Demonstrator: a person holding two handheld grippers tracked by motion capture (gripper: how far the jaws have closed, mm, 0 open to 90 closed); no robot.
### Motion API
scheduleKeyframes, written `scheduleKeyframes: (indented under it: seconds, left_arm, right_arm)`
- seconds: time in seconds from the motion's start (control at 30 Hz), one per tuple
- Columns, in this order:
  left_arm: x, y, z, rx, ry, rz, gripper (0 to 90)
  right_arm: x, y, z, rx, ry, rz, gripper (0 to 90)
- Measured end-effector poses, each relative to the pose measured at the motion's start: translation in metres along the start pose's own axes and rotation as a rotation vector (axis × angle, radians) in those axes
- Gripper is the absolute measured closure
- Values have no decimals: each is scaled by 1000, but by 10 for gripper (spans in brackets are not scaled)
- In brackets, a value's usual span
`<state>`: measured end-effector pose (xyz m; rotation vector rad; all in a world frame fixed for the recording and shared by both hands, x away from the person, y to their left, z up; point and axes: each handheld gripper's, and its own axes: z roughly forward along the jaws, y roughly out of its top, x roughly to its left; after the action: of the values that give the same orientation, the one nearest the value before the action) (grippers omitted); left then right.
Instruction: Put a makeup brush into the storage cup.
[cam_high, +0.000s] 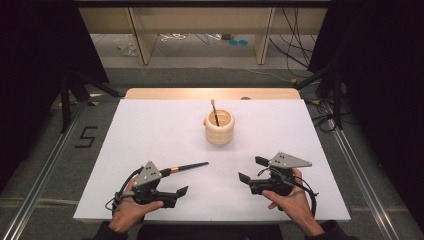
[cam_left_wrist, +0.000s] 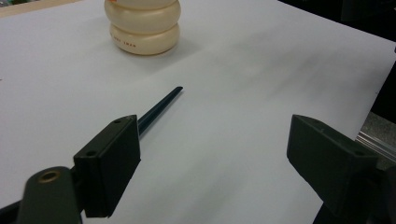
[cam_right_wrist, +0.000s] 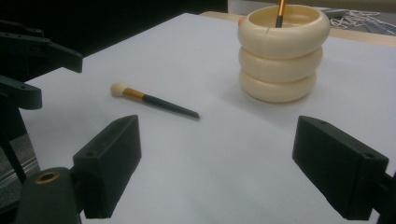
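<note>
Both hand-held grippers, left (cam_high: 176, 192) and right (cam_high: 251, 169), rest wide open near the cream holder (cam_high: 219, 127); a makeup brush (cam_high: 187, 166) lies beside the left one.

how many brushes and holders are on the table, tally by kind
makeup brushes: 2, one lying flat on the white table and one standing in the holder
ringed cream holder: 1
total: 3
</note>
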<state>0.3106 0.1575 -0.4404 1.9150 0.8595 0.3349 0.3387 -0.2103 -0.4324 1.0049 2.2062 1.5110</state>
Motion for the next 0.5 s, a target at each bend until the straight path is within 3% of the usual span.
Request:
scheduleKeyframes:
  seconds: [0.5]
  left_arm:
    - [2,1,0,-13,-3,4,172]
  right_arm:
    - [-2,0,0,14,-4,2,164]
